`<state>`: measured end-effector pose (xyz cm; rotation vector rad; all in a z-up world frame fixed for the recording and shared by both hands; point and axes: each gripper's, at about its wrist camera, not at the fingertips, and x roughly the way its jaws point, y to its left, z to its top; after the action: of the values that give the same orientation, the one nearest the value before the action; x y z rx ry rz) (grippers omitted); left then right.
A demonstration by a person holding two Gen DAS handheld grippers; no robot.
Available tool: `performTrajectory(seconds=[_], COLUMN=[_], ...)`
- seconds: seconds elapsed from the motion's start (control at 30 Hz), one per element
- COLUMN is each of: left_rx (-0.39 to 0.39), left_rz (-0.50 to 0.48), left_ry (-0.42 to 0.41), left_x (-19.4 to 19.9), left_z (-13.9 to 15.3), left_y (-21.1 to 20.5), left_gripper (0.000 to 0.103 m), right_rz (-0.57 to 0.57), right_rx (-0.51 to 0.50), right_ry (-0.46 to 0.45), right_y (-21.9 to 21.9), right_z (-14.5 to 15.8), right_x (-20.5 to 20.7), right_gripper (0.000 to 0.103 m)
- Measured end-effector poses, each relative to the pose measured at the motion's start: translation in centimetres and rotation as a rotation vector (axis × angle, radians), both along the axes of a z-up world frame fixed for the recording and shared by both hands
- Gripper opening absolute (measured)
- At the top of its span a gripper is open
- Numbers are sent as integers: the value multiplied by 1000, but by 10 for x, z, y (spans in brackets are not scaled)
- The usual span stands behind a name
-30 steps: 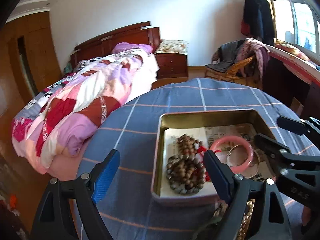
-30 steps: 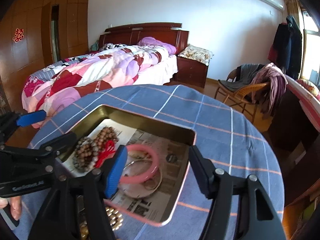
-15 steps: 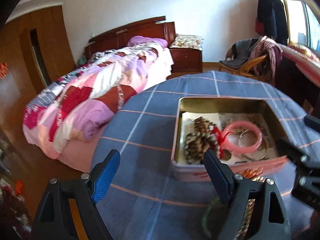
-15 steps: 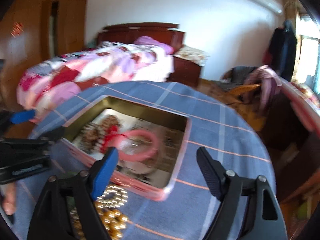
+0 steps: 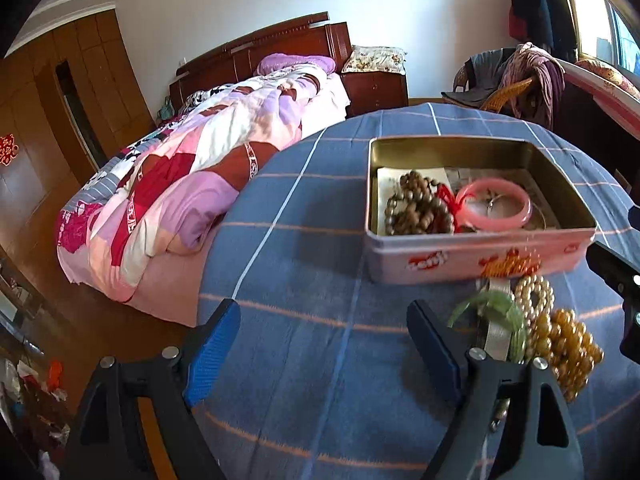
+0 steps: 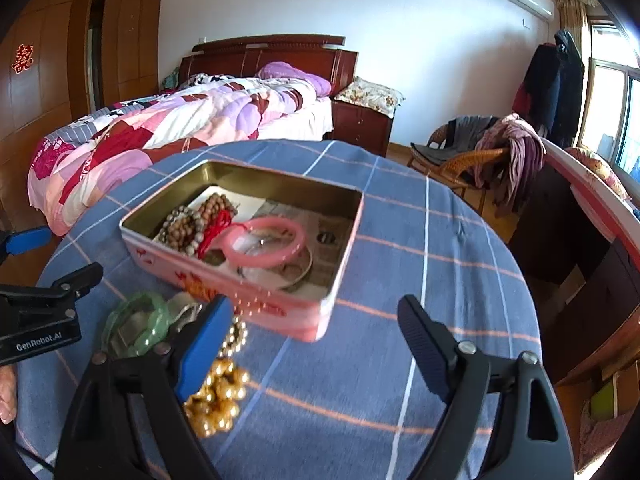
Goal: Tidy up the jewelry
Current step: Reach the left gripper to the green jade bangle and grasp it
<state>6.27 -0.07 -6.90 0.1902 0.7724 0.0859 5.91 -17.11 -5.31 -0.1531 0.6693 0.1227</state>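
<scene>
An open pink tin (image 5: 460,256) (image 6: 240,284) stands on the blue checked cloth. Inside lie brown bead strings (image 5: 416,208) (image 6: 192,228) with a red tassel, a pink bangle (image 5: 496,222) (image 6: 276,222) and a silver bangle (image 6: 304,268). In front of the tin, on the cloth, lie a green bangle (image 5: 492,300) (image 6: 158,318), a pearl bracelet (image 5: 536,292) and a gold bead bracelet (image 5: 568,344) (image 6: 218,400). My left gripper (image 5: 322,320) is open and empty, left of that pile. My right gripper (image 6: 314,312) has its jaws opening, with nothing held, before the tin's near corner.
The round table's cloth (image 6: 420,280) drops off on all sides. A bed with a patchwork quilt (image 5: 192,152) lies to the left, a wicker chair with clothes (image 6: 472,160) behind, and a dark desk (image 6: 580,248) to the right. A person's hand (image 6: 6,396) shows at the lower left.
Both grippers drew back from over the tin toward the near side of the table. The bracelets lying in front of the tin came into view. The right jaws spread wider.
</scene>
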Motion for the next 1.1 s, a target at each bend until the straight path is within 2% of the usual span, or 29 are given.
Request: performTrajectory(seconds=[0.2,0.37,0.5,0.57,0.63,0.67,0.7,0.73,0.77,0.8,0.9,1.1], left_rx=[-37,-6,-8,-11,-37,-49,-58,-71,-85,-88,-101,-121], left_rz=[-26,-68,-85,-97,-117,-135,-156,-178,-195,-204,-230,-193], left_ry=[11,21,32,44,50,53,59,70,83,83,57,-22], left_x=[-8,-11,-10,-8,-8,-8,-8,-8,-8,-10,-16,-19], left_z=[-3,-11,-16,-19,-21,-21,-21,-21,-23,-23,-16,15], left_y=[-4,-21,-26,-28,-29,-31,-33,-35,-38,-39,-41,-23], left_gripper=[85,85,85,78,59,55,41,18,8,5,5,4], right_rz=[-3,-4,-3,-2,1,1,1,2,3,7,8,21], right_rx=[3,-1,-15,-22,-25,-26,-27,-27,-25,-20,-3,14], right_ry=[7,5,-3,-3,-2,1,3,5,6,7,12,4], right_y=[0,0,3,4,5,5,5,5,5,4,1,1], right_z=[-8,-9,-10,-10,-10,-11,-11,-11,-12,-12,-11,-9], right_x=[-11,-13,-14,-14,-13,-13,-12,-12,-12,-12,-11,-13], right_gripper=[87,88,94,94,94,94,94,94,94,94,94,93])
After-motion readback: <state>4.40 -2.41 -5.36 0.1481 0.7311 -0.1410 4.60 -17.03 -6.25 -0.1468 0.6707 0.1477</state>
